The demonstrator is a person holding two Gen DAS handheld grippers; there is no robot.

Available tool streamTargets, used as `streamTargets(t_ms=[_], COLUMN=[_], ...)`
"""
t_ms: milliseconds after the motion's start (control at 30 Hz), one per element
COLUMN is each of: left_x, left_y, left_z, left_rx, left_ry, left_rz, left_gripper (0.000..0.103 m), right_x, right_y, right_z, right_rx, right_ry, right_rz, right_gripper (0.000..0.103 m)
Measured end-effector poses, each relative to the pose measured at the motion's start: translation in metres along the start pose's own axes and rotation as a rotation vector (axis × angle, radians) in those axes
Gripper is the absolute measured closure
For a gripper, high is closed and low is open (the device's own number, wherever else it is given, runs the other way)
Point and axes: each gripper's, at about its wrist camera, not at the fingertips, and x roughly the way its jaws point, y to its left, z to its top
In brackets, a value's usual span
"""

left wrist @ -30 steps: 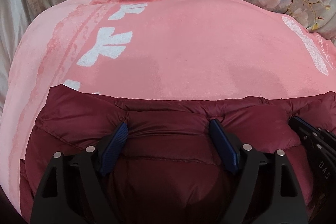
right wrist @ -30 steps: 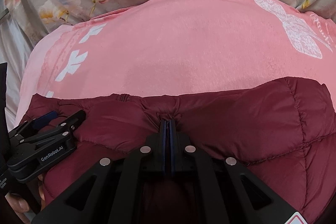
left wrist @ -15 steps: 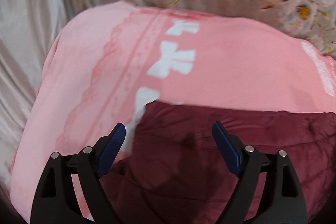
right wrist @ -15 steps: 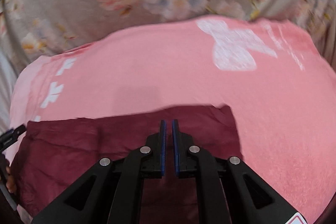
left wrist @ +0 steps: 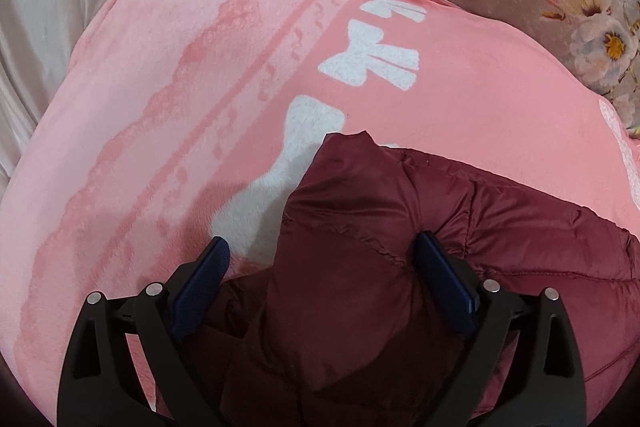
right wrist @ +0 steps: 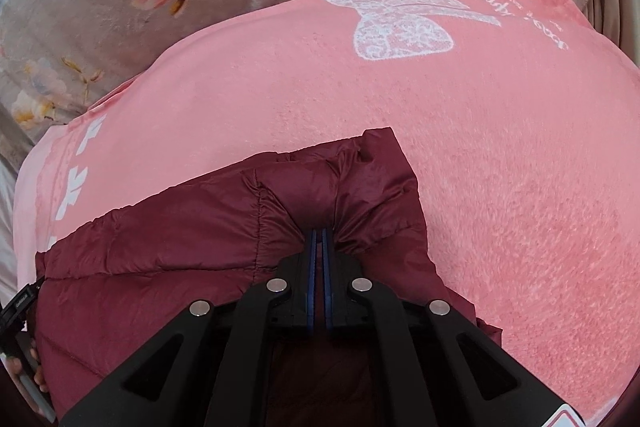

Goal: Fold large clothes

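1. The dark red puffy quilted jacket [left wrist: 500, 227] lies on the soft pink blanket with white bows [left wrist: 200, 87].
2. The left gripper [left wrist: 320, 259] is spread wide around a jacket corner.
3. The right gripper [right wrist: 319, 239] pinches the jacket tight.

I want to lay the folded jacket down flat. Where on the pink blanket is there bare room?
Bare pink blanket lies right of the maroon jacket, below the lace bow print, and beyond the jacket's far edge. The left strip, by the row of white bows, is narrower. Near both grippers, jacket covers it.
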Motion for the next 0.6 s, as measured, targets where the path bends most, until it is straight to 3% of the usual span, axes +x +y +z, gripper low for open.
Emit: streamTargets(t_ms=[600], left_x=[0.0018], left_y=[-0.0012], left_z=[-0.0030], left_rx=[0.002], left_ry=[-0.007], left_rz=[0.009], left_gripper=[0.009], right_x=[0.0010], right_y=[-0.0055], right_z=[-0.0011], right_rx=[0.039], right_ry=[-0.003], right_rz=[0.034], right_gripper=[0.103])
